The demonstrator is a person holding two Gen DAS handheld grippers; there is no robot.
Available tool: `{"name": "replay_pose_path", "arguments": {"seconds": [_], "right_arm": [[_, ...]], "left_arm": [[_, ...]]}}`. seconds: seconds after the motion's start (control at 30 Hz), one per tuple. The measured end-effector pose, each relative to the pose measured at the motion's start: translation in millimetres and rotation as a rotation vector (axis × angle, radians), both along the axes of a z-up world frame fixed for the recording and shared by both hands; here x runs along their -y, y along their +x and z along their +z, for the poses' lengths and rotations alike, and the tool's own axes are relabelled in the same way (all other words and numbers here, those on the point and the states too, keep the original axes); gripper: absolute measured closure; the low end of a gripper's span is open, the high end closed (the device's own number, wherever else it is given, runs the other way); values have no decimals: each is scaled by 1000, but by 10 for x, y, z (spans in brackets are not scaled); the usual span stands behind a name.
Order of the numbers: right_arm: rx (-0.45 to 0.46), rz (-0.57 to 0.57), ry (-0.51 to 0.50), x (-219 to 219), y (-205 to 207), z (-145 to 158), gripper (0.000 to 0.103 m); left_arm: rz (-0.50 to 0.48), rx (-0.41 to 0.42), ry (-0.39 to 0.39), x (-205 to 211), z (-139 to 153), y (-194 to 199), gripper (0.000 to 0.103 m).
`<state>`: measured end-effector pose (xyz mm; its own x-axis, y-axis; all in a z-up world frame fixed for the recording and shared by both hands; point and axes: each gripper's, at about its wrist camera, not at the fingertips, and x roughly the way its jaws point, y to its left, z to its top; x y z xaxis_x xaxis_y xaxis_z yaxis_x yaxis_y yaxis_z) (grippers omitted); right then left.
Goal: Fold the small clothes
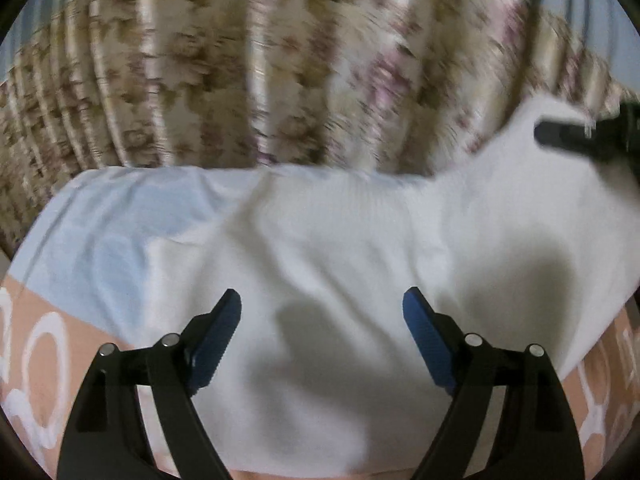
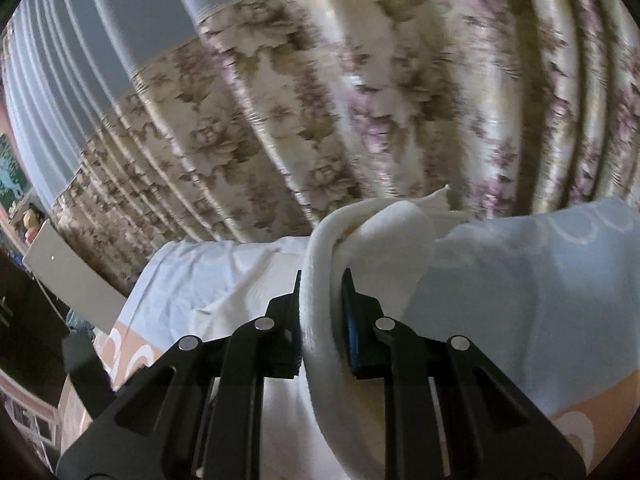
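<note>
- While our right gripper [image 2: 320, 308] pinches a bunched edge of the white garment [image 1: 340, 248] between its pads, we lift that edge off the bed [image 1: 100, 232], with the rest of the cloth lying spread across the sheet in front of the curtain [image 1: 240, 60].
- Our left gripper [image 1: 322, 320] hangs just above the middle of the garment with its fingers spread wide, gripping nothing.
- In the left view we see the right gripper [image 1: 580, 136] at the far right corner, the cloth rising toward it.
- We judge the step to be a fold-over: we should carry the raised edge across low and level, so the cloth lays flat.
- We would press the left gripper down near the intended crease to anchor it.
- Blur suggests fast motion; slowing helps us line up the edges.
</note>
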<state>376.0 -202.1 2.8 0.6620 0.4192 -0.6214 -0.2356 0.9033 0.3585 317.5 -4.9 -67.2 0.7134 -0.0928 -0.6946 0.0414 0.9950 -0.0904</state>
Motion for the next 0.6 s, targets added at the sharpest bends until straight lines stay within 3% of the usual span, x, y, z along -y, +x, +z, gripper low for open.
{"name": "replay_pose_path", "arguments": {"seconds": [0.23, 0.4, 0.5, 0.6], "right_arm": [[4, 67, -91, -931, 31, 38, 86], [-44, 129, -194, -1808, 44, -214, 85], [-115, 224, -201, -2251, -27, -434, 78], [-49, 283, -144, -2344, -245, -273, 59]], "left_arm": [[143, 51, 4, -971, 303, -39, 19], [212, 29, 7, -1573, 284, -131, 19], [254, 12, 6, -1869, 208, -214, 19], [289, -5, -12, -2058, 127, -280, 20]]}}
